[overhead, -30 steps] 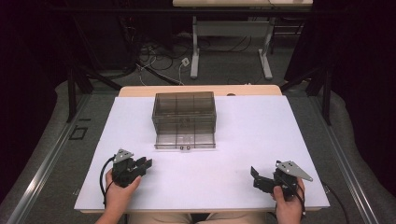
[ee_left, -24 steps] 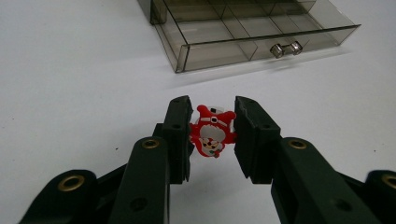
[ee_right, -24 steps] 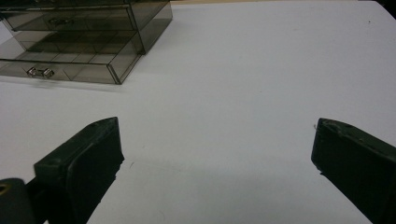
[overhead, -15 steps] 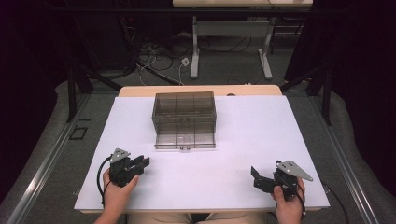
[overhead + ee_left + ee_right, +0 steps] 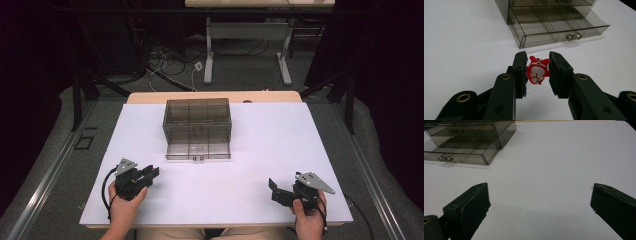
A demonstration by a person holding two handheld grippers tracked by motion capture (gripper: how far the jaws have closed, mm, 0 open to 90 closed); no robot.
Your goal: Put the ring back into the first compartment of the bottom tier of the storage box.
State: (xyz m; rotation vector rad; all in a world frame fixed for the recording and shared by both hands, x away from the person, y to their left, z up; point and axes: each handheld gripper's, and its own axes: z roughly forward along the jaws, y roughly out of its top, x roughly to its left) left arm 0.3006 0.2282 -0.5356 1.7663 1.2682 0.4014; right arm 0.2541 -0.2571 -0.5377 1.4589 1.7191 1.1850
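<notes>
Red figurine (image 5: 537, 70) pinched in left tongs (image 5: 537, 75); right tongs (image 5: 539, 202) wide apart.

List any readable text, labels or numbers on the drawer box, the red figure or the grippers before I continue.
None can be read.
Smoky clear drawer box: no label or number on it.
Red figure between the left gripper pads: white and patterned markings, no legible letters.
Right gripper: plain black jaws, no marking.

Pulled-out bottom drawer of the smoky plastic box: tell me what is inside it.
The open drawer shows bare divided compartments in the left gripper view. Its rear part stays under the cabinet, so that stretch is hidden. The red figure sits between the left tongs, outside it.
</notes>
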